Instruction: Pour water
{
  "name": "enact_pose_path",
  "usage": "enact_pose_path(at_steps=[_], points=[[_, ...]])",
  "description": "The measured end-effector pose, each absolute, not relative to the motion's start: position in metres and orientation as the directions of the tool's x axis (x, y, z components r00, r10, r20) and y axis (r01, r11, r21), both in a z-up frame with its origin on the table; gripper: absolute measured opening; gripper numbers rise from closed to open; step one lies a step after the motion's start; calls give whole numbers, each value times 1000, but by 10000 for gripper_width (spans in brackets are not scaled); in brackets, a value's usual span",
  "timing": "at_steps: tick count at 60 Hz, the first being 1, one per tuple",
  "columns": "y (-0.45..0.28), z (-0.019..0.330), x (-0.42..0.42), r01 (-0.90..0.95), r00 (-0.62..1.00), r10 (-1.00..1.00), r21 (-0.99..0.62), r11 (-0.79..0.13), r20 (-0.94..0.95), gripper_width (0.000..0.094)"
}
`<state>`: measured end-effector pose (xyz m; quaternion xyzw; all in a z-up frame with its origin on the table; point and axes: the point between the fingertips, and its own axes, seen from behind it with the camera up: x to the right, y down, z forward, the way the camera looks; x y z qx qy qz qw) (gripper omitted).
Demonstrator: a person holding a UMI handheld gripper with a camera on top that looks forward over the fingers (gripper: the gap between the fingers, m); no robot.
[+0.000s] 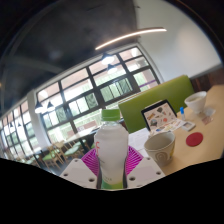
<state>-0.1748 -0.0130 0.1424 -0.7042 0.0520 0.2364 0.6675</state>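
My gripper (111, 170) is shut on a clear plastic bottle (111, 148) with a green cap and a pale label. The pink pads (91, 160) press on both sides of its body. The bottle stands upright between the fingers, lifted so that the view tilts up toward the windows. A grey cup (159, 148) stands on the table (200, 155) just ahead and right of the bottle. A white cup (196, 103) stands farther beyond, to the right.
A red round coaster (194, 139) lies on the table beyond the grey cup. A printed card stand (160, 116) stands behind it. A green sofa (150, 96) runs along the back under large windows (90, 85). Chairs stand at the far left.
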Motion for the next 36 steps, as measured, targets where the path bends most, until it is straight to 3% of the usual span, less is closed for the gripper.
enact_pose_path(at_steps=[6, 12, 14, 19, 24, 32, 36], points=[[28, 168, -167, -696, 661, 230, -698, -169, -715, 283], [57, 170, -158, -924, 282, 145, -310, -226, -948, 281], [82, 156, -145, -954, 140, 113, -164, -250, -984, 281], [101, 135, -142, -956, -102, 15, 94, -278, -995, 281], [101, 151, -148, -928, -294, -28, 293, -230, -955, 282], [90, 163, -135, -836, -525, -13, 518, -180, -851, 286], [95, 154, -129, -790, -589, 4, 575, -212, -808, 284]])
